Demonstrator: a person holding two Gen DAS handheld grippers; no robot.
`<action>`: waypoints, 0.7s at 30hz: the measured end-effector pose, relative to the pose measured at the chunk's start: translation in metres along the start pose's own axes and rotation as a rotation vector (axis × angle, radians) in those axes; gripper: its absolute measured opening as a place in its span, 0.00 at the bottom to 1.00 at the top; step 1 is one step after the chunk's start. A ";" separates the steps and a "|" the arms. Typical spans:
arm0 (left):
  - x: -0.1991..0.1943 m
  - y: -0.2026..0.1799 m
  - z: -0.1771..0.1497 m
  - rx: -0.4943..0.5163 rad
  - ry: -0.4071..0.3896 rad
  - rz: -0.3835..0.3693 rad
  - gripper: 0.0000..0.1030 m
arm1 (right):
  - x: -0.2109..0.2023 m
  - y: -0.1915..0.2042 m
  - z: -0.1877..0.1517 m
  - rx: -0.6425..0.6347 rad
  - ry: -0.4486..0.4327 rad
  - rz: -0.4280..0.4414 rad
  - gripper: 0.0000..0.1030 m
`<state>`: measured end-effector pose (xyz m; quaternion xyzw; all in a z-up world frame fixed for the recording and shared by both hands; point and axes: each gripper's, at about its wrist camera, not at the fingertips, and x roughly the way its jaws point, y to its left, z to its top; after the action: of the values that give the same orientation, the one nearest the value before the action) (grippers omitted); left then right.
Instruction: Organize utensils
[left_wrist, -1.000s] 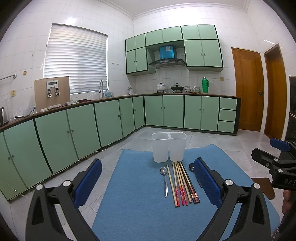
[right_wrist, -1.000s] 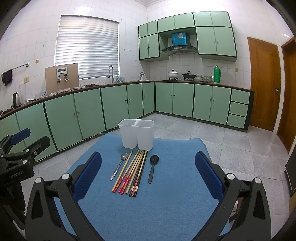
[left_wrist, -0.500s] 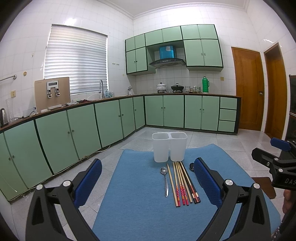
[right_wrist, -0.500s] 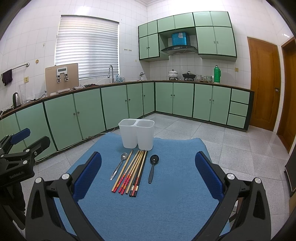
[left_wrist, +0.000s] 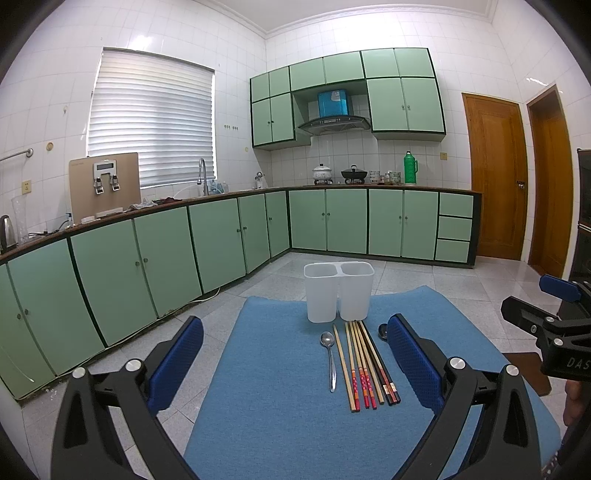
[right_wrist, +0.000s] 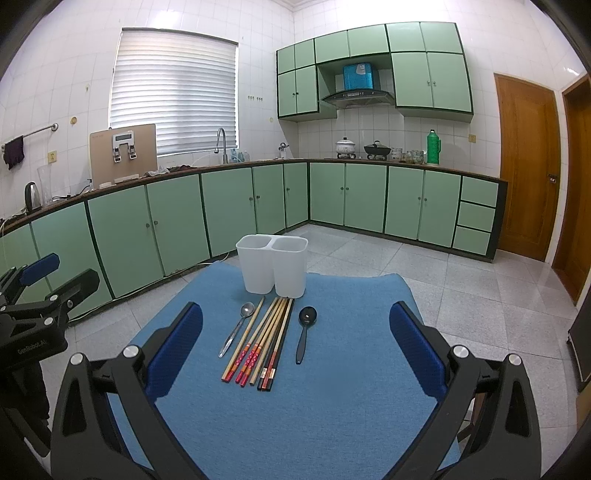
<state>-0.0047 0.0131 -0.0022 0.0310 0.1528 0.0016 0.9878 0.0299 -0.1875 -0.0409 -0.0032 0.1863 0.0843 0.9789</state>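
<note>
Utensils lie in a row on the blue cloth mat (right_wrist: 332, 406) in front of me: a shiny metal spoon (right_wrist: 236, 329) at the left, a bundle of wooden chopsticks with red-patterned and dark ends (right_wrist: 263, 343) in the middle, and a black plastic spoon (right_wrist: 304, 332) at the right, apart from the chopsticks. Their heads and tips point toward the white plastic two-compartment holder (right_wrist: 272, 264), which stands upright at the far edge of the mat, just beyond them. Both of its compartments look empty from the right wrist view.

My right gripper (right_wrist: 295, 354) hangs above the near part of the mat with its blue-padded fingers (right_wrist: 413, 343) spread wide, gripping nothing; the utensils sit between and ahead of them. My left gripper (left_wrist: 293, 365) is likewise wide open and empty, offset to the left, so in its view the chopsticks (left_wrist: 365, 363) and metal spoon (left_wrist: 330, 356) lie nearer its right finger, which covers most of the black spoon (left_wrist: 382, 331). The holder (left_wrist: 338, 290) stands ahead. Green kitchen cabinets (right_wrist: 229, 210) line the walls behind.
</note>
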 end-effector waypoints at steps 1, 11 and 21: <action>0.000 -0.001 0.000 0.000 -0.001 0.001 0.94 | 0.000 0.000 0.000 0.000 0.000 0.000 0.95; 0.001 0.001 -0.003 0.000 0.001 0.001 0.94 | 0.002 0.000 -0.002 0.001 0.003 -0.001 0.95; 0.005 -0.001 -0.008 0.000 0.012 0.003 0.94 | 0.007 -0.004 -0.008 0.004 0.012 -0.002 0.95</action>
<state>-0.0024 0.0129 -0.0109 0.0310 0.1589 0.0032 0.9868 0.0345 -0.1903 -0.0510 -0.0018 0.1921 0.0831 0.9778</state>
